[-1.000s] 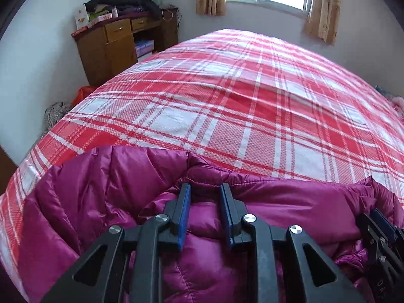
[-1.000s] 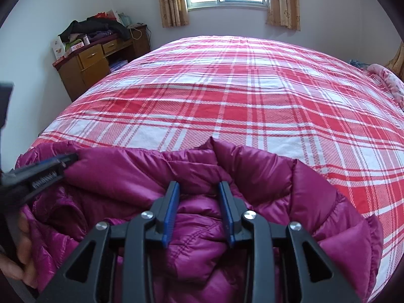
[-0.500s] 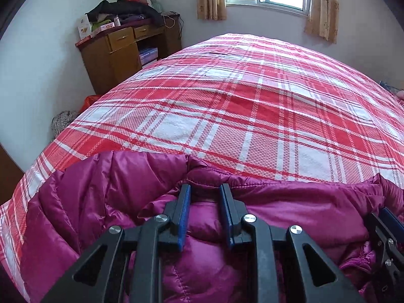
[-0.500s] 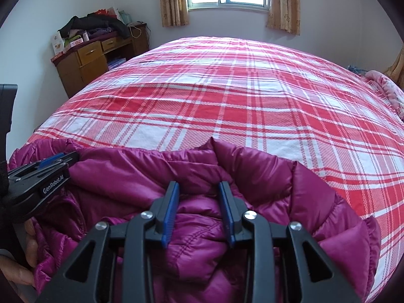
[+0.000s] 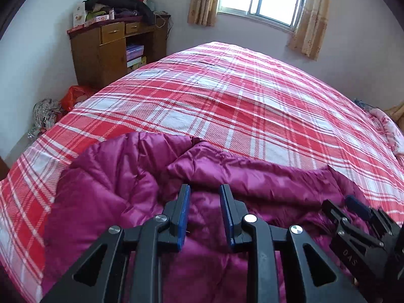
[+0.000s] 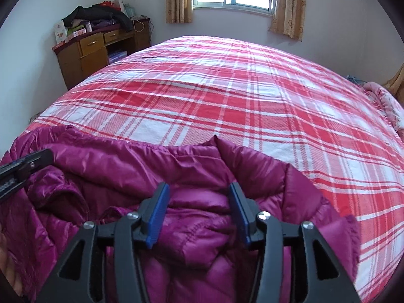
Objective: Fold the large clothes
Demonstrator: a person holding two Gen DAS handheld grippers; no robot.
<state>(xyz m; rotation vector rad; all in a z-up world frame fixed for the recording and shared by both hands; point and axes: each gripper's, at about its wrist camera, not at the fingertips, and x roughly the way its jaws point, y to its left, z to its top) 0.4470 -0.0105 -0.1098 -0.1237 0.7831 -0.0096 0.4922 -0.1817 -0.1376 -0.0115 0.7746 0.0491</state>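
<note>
Jacket lies just under both grippers; right gripper has just opened, released; left gripper narrow, grip unclear.

Right gripper, side of its black body: "DAS" — pale raised letters, seen from the left wrist view.
Left gripper, side: white lettering — too cut off to read.
</note>
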